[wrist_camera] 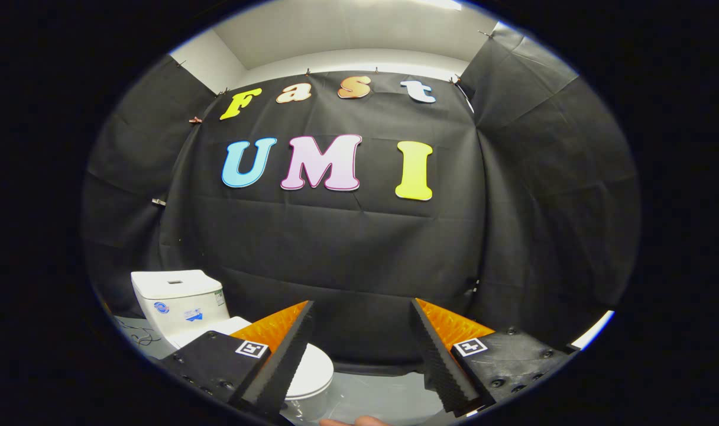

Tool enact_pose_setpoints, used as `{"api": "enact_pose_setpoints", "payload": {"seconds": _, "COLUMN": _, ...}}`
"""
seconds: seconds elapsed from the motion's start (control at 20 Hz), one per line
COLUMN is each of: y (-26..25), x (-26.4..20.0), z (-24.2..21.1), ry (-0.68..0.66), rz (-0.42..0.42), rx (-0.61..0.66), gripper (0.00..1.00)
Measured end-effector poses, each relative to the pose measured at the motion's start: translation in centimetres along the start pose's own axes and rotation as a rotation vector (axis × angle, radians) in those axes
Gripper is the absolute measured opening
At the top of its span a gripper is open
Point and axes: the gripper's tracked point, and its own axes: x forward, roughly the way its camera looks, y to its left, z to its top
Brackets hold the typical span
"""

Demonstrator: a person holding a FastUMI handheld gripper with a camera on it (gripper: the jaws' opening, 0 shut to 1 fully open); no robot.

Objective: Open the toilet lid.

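**Ana:** Orange backing and black ribbed pads, that's what sits closest: the two fingers (288, 349) of the gripper (362, 355) spread wide, with nothing between them. Just bare grey floor (377, 396) and black cloth show through the gap.

**Ben:** So it grips nothing at all?

**Ana:** Nothing. I'd judge the jaws are parted like that to be ready for the lid's edge, since the task hasn't really started.

**Ben:** Where's the toilet, then?

**Ana:** Low and off to the left. The left finger crosses in front of the toilet lid (315, 370), which lies flat and closed over the bowl. The white curve comes out just beyond that finger's tip. It isn't between the fingers; it's to their left side and below them.

**Ben:** And farther back?

**Ana:** The white tank (179, 299) stands behind the bowl, against the cloth wall (359, 248). A thin cable (138, 338) lies on the floor beside it.

**Ben:** How's the tool being held?

**Ana:** Roughly level and aimed at the wall rather than down at the bowl, well above the lid by the look of it. A bit of the person's fingertip (353, 421) peeks in at the very bottom, under the fingers.

**Ben:** So what would the next move call for?

**Ana:** My guess: swing left and tip down until the lid's front rim sits between the pads.
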Motion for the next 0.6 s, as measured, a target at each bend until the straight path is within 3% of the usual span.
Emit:
{"api": "enact_pose_setpoints", "payload": {"seconds": 0.25, "y": 1.6, "x": 0.8, "z": -2.7, "ry": 0.078, "rz": 0.053, "rx": 0.017, "gripper": 0.98}}
{"api": "enact_pose_setpoints", "payload": {"seconds": 0.45, "y": 1.5, "x": 1.9, "z": -7.0, "ry": 0.163, "rz": 0.093, "rx": -0.047, "gripper": 0.98}}
{"api": "enact_pose_setpoints", "payload": {"seconds": 0.6, "y": 2.6, "x": 2.0, "z": -11.1, "ry": 0.284, "rz": 0.139, "rx": 0.037, "gripper": 0.98}}
